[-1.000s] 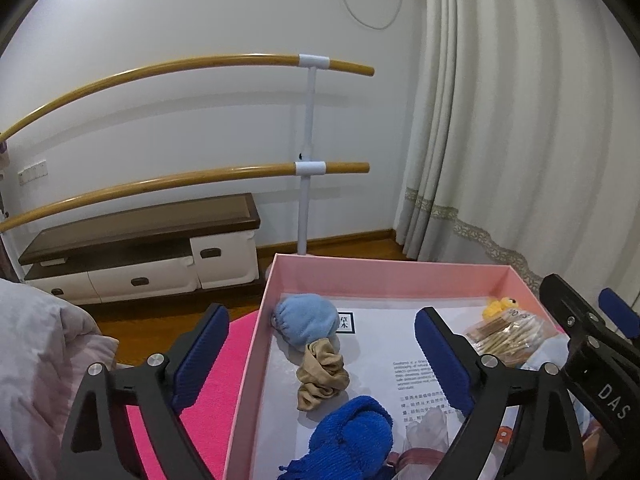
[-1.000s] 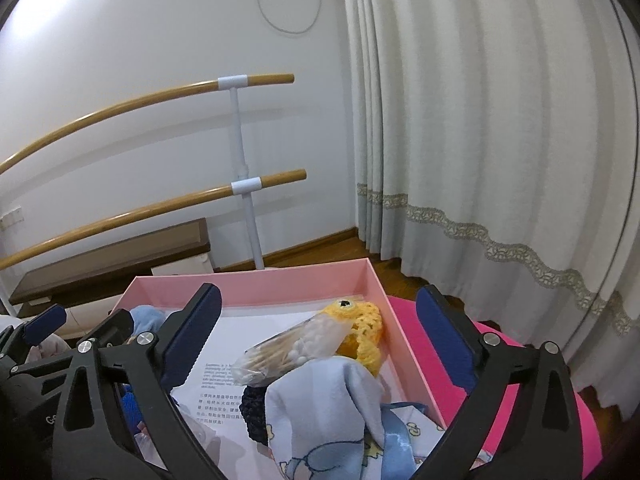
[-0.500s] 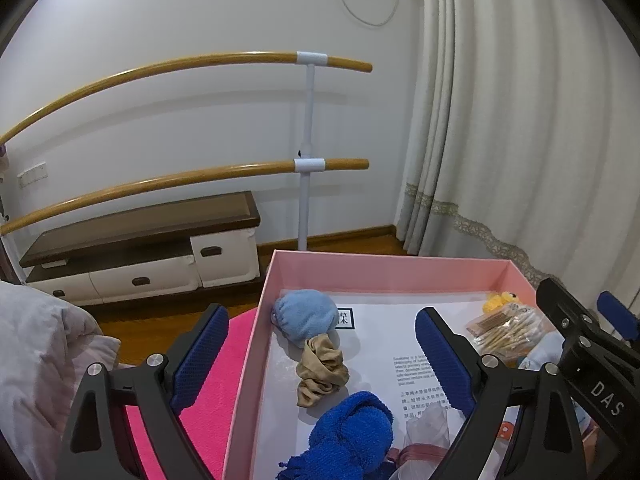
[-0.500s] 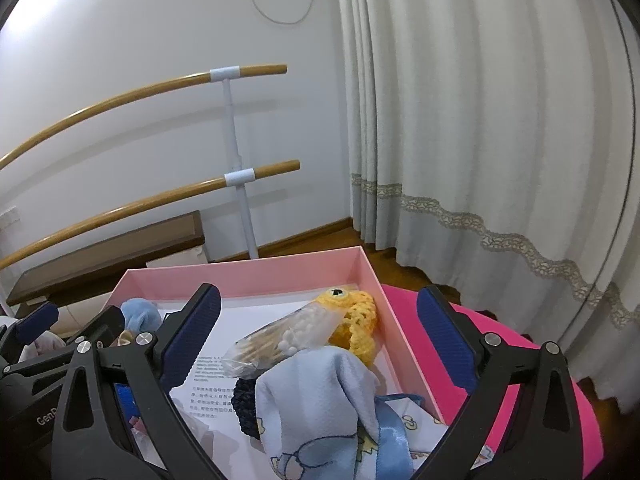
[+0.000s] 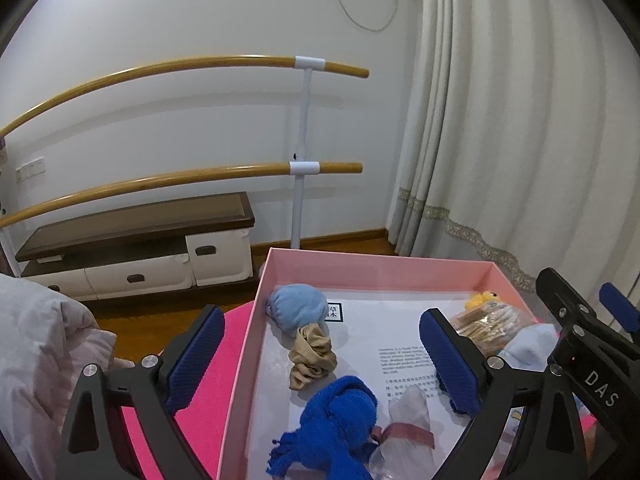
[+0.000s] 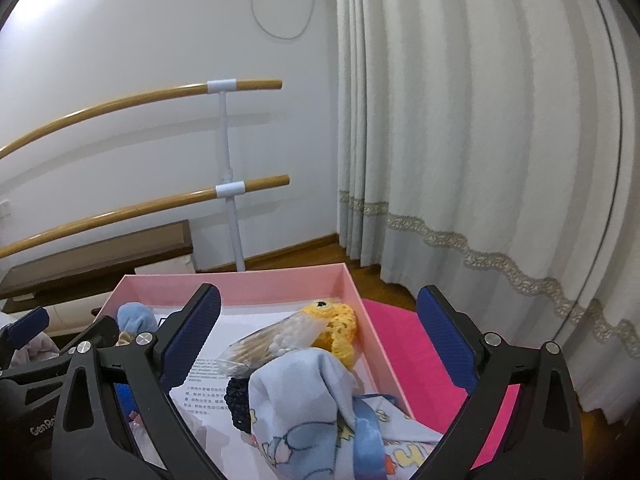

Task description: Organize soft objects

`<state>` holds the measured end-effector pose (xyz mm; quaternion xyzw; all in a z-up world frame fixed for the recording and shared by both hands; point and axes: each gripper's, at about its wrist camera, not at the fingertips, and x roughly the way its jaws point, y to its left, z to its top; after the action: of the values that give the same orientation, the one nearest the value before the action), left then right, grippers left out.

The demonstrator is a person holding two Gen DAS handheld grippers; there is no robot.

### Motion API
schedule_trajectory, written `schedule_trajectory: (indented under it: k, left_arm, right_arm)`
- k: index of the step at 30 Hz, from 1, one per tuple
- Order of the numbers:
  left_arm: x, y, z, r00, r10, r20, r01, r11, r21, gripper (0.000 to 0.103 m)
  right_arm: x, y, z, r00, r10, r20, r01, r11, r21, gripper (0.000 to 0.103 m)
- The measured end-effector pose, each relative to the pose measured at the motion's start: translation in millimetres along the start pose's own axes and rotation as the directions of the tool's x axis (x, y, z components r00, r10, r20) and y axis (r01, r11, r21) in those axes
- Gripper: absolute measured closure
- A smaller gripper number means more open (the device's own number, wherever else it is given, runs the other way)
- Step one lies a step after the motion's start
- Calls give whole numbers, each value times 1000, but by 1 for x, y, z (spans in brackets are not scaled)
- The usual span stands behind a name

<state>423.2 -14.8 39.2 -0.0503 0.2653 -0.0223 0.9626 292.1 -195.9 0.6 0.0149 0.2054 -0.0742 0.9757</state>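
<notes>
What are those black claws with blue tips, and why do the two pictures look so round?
They are two grabbing tools that a person holds, one in each hand. Each has a small wide camera that bends the picture. One picture looks out from the left gripper, the other from the right gripper. Both are open and hold nothing. Below them is a pink box with soft things inside: a light blue ball, a tan scrunchie, a dark blue scarf, a yellow knitted toy, a bag of cotton swabs and a light blue cloth.

Even, cool indoor light; sharp focus; strong fisheye bending.
</notes>
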Motion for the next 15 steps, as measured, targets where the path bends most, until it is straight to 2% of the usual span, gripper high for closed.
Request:
schedule_trajectory:
  k: [7, 15]
  left_arm:
    - [-31, -7, -10, 1000, 5, 25, -5, 1000, 16, 4]
    - [-83, -26, -26, 998, 17, 57, -20, 999, 43, 3]
  right_arm:
    - [-26, -9, -2, 1000, -18, 19, 17, 1000, 23, 4]
    - [-57, -26, -5, 999, -31, 30, 30, 998, 46, 4]
